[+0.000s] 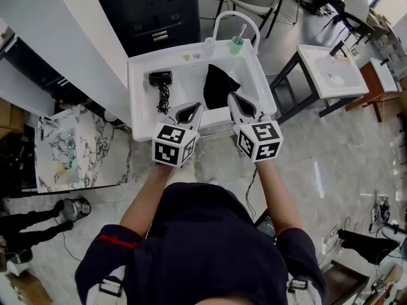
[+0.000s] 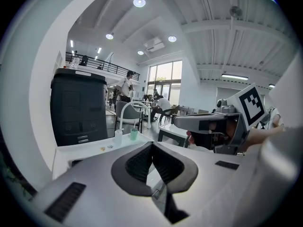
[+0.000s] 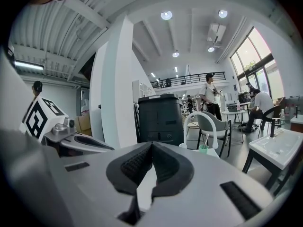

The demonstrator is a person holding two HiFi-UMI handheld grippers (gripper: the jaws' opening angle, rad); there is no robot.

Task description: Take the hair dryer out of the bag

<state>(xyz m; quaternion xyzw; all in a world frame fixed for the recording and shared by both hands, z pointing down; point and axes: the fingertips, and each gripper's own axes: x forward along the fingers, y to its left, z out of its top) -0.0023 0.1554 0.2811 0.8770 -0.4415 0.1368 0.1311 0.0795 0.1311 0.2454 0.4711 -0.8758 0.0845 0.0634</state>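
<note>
In the head view a black hair dryer (image 1: 160, 78) lies on the left part of the white washstand top (image 1: 143, 116), its coiled cord (image 1: 163, 98) trailing toward me. A black bag (image 1: 218, 85) lies crumpled to its right, apart from the dryer. My left gripper (image 1: 198, 107) hovers over the near edge, shut and empty. Beside it my right gripper (image 1: 231, 96) is also shut and empty, just in front of the bag. In the left gripper view the jaws (image 2: 152, 144) meet, and the right gripper (image 2: 208, 124) shows alongside. The right gripper view shows closed jaws (image 3: 152, 144) and the left gripper (image 3: 71, 138).
A green cup with a toothbrush (image 1: 236, 44) and a white arched faucet (image 1: 236, 19) stand at the washstand's back edge. A black cabinet (image 1: 152, 8) stands behind. A second small sink stand (image 1: 331, 72) is at the right. A marble slab (image 1: 70, 148) leans at the left.
</note>
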